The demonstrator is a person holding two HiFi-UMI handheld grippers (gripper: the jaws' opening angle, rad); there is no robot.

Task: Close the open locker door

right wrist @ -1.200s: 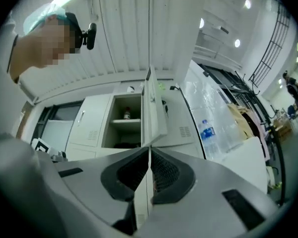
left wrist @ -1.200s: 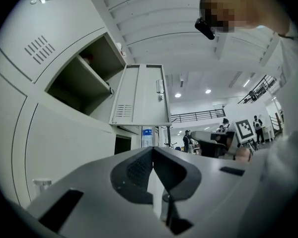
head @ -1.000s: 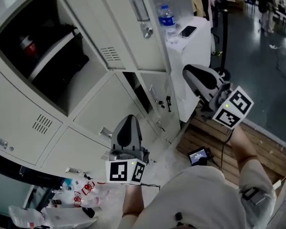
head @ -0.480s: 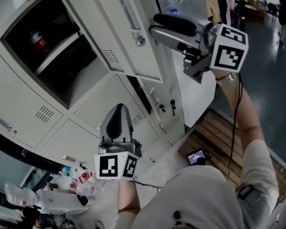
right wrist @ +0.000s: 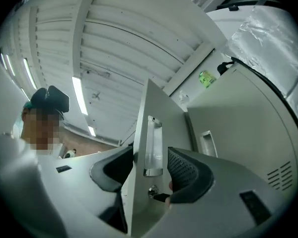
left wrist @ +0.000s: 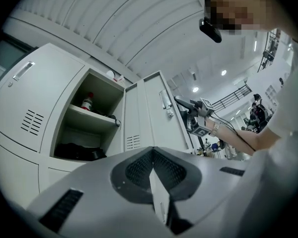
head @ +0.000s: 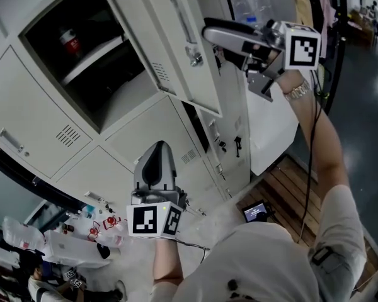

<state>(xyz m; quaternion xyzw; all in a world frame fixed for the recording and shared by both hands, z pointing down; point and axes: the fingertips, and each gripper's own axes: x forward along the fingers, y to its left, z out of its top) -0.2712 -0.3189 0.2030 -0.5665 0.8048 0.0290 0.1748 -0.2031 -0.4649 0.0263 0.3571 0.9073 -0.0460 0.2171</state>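
Observation:
The open locker door (head: 176,49) stands swung out from the top compartment (head: 82,61); it carries a clear handle (head: 183,19) and a lock (head: 194,58). My right gripper (head: 209,31) is raised to the door's free edge. In the right gripper view its jaws are opening (right wrist: 149,170) and straddle the door (right wrist: 144,133) edge, one each side, by the handle (right wrist: 153,150) and key (right wrist: 159,197); the pads do not press. My left gripper (head: 156,159) hangs lower, shut and holding nothing (left wrist: 154,182), pointing at the open compartment (left wrist: 89,128).
Inside the compartment a red-capped bottle (head: 67,41) stands on a shelf over a dark bag (left wrist: 79,150). Closed lockers (head: 44,124) surround it. A lower door (head: 192,121) is ajar. Clutter (head: 82,244) lies lower left. A small screen (head: 258,211) rests on wooden planks.
My right gripper rose from low on the right to the door's free edge, and its jaws went from shut to spread around that edge. The left gripper barely moved.

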